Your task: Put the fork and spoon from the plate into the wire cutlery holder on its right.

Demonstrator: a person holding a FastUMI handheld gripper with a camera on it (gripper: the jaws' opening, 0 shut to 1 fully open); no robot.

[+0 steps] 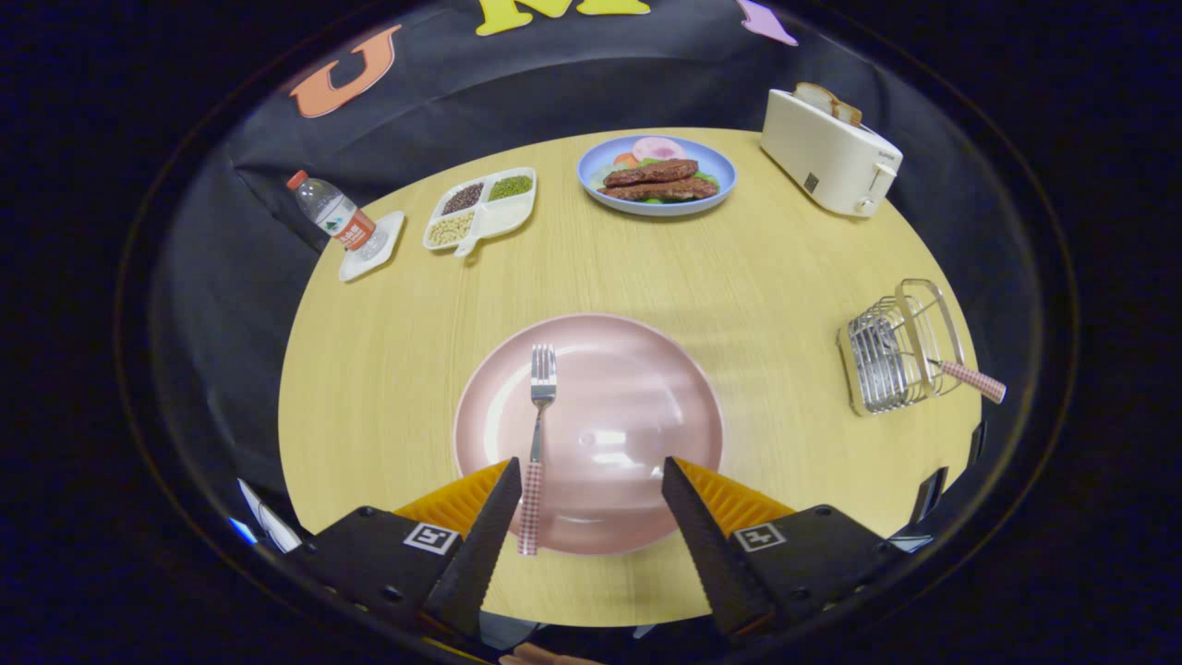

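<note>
You are holding the gripper (588, 473) wide apart above the pink plate (637, 406), gripping nothing; the fork (538, 434) is lying just inside its eleven-o'clock finger, the wire cutlery holder (891, 351) at two o'clock.

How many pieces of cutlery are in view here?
2. A fork lies on the pink plate, between the open gripper's fingers. A checkered handle sticks out of the wire holder; its head is hidden, so the type is unclear.
</note>
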